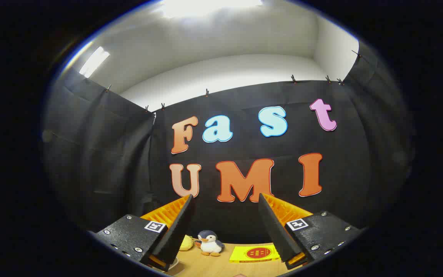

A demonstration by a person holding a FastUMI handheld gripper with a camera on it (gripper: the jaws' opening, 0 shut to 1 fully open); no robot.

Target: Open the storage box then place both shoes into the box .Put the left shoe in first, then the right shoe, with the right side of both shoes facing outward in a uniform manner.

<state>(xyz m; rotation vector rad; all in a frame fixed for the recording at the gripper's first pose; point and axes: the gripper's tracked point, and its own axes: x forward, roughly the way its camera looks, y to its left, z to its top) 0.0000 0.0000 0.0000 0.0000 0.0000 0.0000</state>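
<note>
My gripper (225, 198) is raised and points at the booth's black cloth wall, well above the table. Its two fingers stand wide apart, open, with nothing between them. Below and beyond the fingers lies a strip of wooden table (214, 265). No shoe or storage box can be made out on it.
A small plush penguin (210, 242) sits on the table between the fingers' bases, by the wall. A yellow soft thing (186, 243) lies just left of it. A yellow card with a red round mark (255, 253) lies to its right. White walls rise above the cloth.
</note>
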